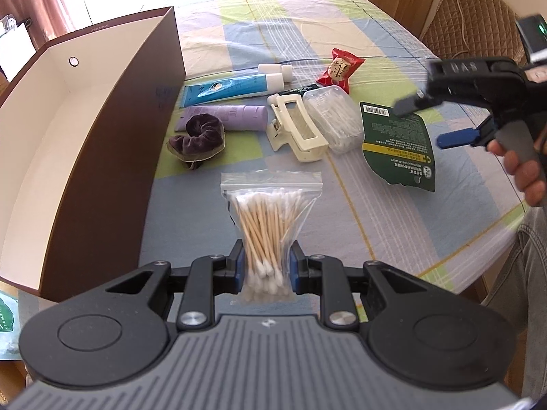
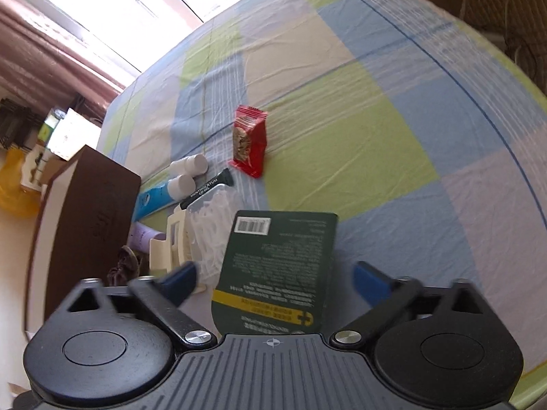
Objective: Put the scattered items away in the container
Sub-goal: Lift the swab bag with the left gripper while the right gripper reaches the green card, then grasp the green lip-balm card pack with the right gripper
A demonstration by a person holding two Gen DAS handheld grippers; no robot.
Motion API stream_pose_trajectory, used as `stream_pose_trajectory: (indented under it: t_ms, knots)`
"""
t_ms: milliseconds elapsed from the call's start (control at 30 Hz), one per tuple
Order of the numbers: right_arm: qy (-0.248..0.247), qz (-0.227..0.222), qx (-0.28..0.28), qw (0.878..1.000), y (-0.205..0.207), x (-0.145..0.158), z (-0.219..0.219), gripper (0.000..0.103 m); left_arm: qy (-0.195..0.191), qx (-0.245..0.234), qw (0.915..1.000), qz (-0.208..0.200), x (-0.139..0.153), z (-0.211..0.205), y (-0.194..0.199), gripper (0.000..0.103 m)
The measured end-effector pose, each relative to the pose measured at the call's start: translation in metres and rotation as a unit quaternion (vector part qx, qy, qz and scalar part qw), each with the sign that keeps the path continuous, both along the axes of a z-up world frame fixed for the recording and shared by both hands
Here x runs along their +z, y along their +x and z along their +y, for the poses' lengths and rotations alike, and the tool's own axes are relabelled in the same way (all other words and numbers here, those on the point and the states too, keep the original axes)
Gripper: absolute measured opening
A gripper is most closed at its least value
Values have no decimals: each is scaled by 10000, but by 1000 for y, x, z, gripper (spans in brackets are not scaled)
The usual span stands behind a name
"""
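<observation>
Two grippers over a checked cloth (image 1: 393, 246). Left gripper (image 1: 266, 268) is clamped on a bag of swabs (image 1: 270, 218), pads pressing both sides of its lower end; bag stands upright just right of the box (image 1: 112, 157).

Box: brown outside, white inside, open top, at the cloth's left edge. Its near wall runs from the near left corner back toward the window. Inside, as far as the view shows, only bare white walls and floor; its far left part is out of view.

Right gripper (image 2: 273, 278) has its jaws spread wide, blue pads either side of the green sachet (image 2: 273, 266), not touching it as far as the blurred view tells. In the left view the same gripper (image 1: 424, 116) hangs above the sachet's (image 1: 398, 147) right edge, a hand (image 1: 523, 171) on its grip.

Items lie in a cluster between box and sachet:
- scrunchie (image 1: 196, 140), nearest the box wall
- purple tube (image 1: 227, 118) touching the scrunchie's far side
- blue tube (image 1: 232, 89) behind it, white cap to the right
- white bottle (image 1: 275, 70) at the back
- cream clip (image 1: 297, 130) mid-cluster, against the clear case (image 1: 333, 121)
- dark tube (image 1: 299, 89) mostly hidden behind clip and case
- red packet (image 1: 340, 68) farthest, slightly apart

Open room: broad bare cloth beyond the red packet to the far edge, and right of the sachet to the table's right edge. Near cloth around the bag is clear too
</observation>
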State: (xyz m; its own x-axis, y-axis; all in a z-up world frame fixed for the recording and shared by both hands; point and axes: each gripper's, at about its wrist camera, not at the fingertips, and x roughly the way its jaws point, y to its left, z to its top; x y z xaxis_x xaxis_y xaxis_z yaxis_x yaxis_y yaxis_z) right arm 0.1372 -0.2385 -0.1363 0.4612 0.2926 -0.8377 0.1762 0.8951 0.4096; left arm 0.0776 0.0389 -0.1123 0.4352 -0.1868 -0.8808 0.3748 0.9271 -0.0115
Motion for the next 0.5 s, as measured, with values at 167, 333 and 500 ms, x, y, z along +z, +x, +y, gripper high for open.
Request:
stream_pose_trajectory:
  t_ms: [167, 333, 500]
  knots:
    - [-859, -57, 313, 9958, 13, -1, 37, 103, 19, 96, 10000, 3, -1, 3, 7, 21]
    - [-1417, 35, 835, 9864, 10, -15, 49, 92, -44, 218, 9998, -16, 0, 6, 16, 21]
    - [-1466, 59, 1342, 9800, -9, -14, 35, 91, -88, 257, 9996, -23, -1, 7, 22, 21]
